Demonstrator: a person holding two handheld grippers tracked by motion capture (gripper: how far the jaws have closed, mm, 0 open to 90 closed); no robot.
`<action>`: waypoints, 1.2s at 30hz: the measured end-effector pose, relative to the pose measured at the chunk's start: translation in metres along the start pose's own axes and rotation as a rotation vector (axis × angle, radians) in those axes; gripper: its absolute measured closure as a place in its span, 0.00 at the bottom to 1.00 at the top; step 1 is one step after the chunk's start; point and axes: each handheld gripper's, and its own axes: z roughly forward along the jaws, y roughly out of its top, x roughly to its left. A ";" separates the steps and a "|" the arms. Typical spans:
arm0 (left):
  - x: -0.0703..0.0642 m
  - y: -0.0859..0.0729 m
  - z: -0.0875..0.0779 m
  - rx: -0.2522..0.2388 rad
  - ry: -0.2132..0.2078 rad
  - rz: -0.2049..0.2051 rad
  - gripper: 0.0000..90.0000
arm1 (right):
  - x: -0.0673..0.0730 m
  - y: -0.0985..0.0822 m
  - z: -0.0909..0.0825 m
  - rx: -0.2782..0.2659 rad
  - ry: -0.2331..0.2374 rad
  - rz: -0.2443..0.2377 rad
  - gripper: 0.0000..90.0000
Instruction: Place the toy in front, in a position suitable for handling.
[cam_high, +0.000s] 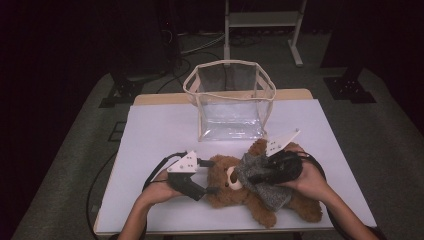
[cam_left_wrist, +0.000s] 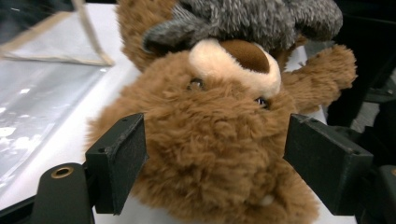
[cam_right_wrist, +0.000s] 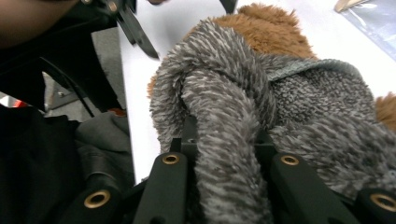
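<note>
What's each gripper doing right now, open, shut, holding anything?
Left gripper: open, jaws either side of the teddy bear's head, pads not clearly pressing.
Right gripper: shut on the bear's grey knitted scarf.

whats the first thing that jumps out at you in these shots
A brown teddy bear in a grey sweater lies on the white table. The left gripper brackets its head, and the right gripper pinches a fold of sweater. Behind stands a clear bag.
</note>
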 end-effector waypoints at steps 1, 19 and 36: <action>-0.001 -0.001 0.003 0.011 -0.019 0.007 0.25 | 0.000 -0.001 -0.001 -0.004 0.005 0.004 0.82; -0.011 -0.001 0.005 0.078 -0.043 0.075 0.23 | -0.032 0.079 0.059 0.106 0.065 -0.029 0.82; -0.010 0.000 0.006 0.071 -0.042 0.074 0.22 | -0.040 0.033 -0.029 -0.031 -0.033 0.036 0.82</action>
